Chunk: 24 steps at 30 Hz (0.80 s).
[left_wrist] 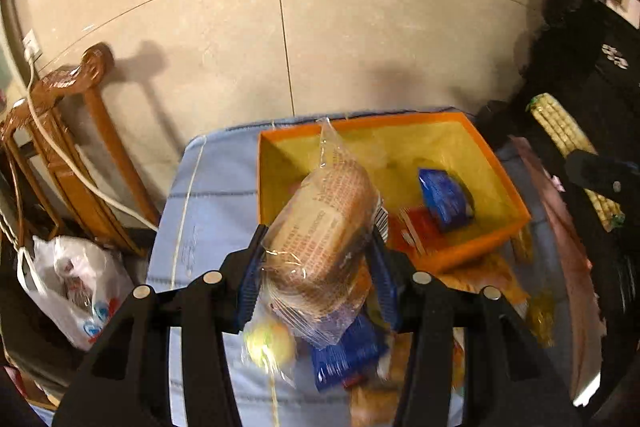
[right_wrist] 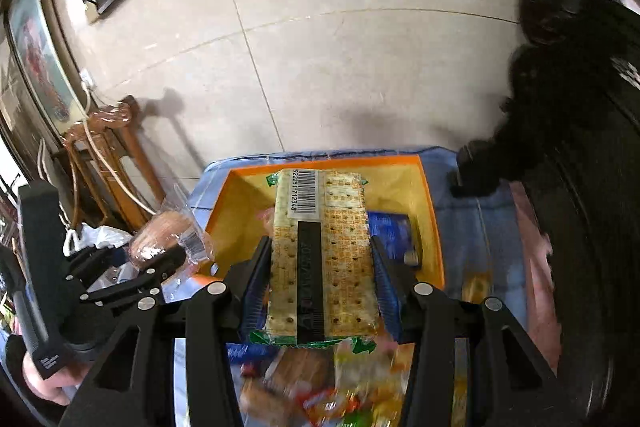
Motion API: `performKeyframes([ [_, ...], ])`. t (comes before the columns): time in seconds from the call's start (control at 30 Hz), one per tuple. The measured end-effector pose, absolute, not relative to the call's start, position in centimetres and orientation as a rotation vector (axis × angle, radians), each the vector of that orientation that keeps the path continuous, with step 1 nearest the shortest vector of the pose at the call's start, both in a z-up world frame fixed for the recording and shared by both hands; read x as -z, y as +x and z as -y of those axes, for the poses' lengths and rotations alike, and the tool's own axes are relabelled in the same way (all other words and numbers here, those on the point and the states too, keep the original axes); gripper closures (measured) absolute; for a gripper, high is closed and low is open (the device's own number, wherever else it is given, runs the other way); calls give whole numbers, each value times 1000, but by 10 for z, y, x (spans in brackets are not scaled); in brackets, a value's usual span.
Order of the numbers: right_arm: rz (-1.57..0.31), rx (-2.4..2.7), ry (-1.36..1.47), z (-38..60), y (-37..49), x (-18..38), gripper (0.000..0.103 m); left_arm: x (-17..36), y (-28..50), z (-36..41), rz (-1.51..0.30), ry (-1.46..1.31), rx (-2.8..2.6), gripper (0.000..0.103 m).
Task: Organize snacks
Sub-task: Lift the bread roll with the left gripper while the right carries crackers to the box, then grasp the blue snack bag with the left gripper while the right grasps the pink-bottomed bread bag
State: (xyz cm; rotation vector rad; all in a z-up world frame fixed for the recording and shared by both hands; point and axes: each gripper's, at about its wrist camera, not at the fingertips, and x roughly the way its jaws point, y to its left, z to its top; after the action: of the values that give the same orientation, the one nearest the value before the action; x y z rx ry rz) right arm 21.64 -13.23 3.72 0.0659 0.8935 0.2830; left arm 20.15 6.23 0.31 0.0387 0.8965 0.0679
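Observation:
My left gripper point(left_wrist: 316, 259) is shut on a round brown biscuit pack in clear wrap point(left_wrist: 324, 227), held above the near left edge of the orange box point(left_wrist: 472, 251). The box holds a blue packet point(left_wrist: 444, 199) and a red packet point(left_wrist: 416, 227). My right gripper point(right_wrist: 318, 279) is shut on a flat cracker pack with a barcode point(right_wrist: 320, 247), held over the orange box point(right_wrist: 430, 227). The left gripper point(right_wrist: 160, 267) and its biscuit pack point(right_wrist: 160, 235) show at the left of the right wrist view. The cracker pack also shows at the right of the left wrist view point(left_wrist: 568, 143).
Loose snacks point(left_wrist: 352, 355) lie on the blue cloth point(left_wrist: 216, 211) below both grippers, also in the right wrist view point(right_wrist: 320, 379). A wooden chair point(left_wrist: 72, 155) and a white plastic bag point(left_wrist: 76, 287) stand at the left. Dark furniture point(right_wrist: 580, 147) stands at the right.

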Motion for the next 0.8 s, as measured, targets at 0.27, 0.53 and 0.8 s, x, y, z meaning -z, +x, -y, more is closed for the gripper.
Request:
performKeyframes([
  [0.27, -961, -270, 41, 123, 271, 1, 55, 17, 263, -57, -929, 43, -54, 56],
  [0.53, -961, -232, -12, 139, 256, 11, 4, 36, 261, -60, -892, 81, -56, 4],
  [0.8, -1049, -379, -284, 140, 185, 88, 4, 78, 204, -85, -978, 172, -104, 4],
])
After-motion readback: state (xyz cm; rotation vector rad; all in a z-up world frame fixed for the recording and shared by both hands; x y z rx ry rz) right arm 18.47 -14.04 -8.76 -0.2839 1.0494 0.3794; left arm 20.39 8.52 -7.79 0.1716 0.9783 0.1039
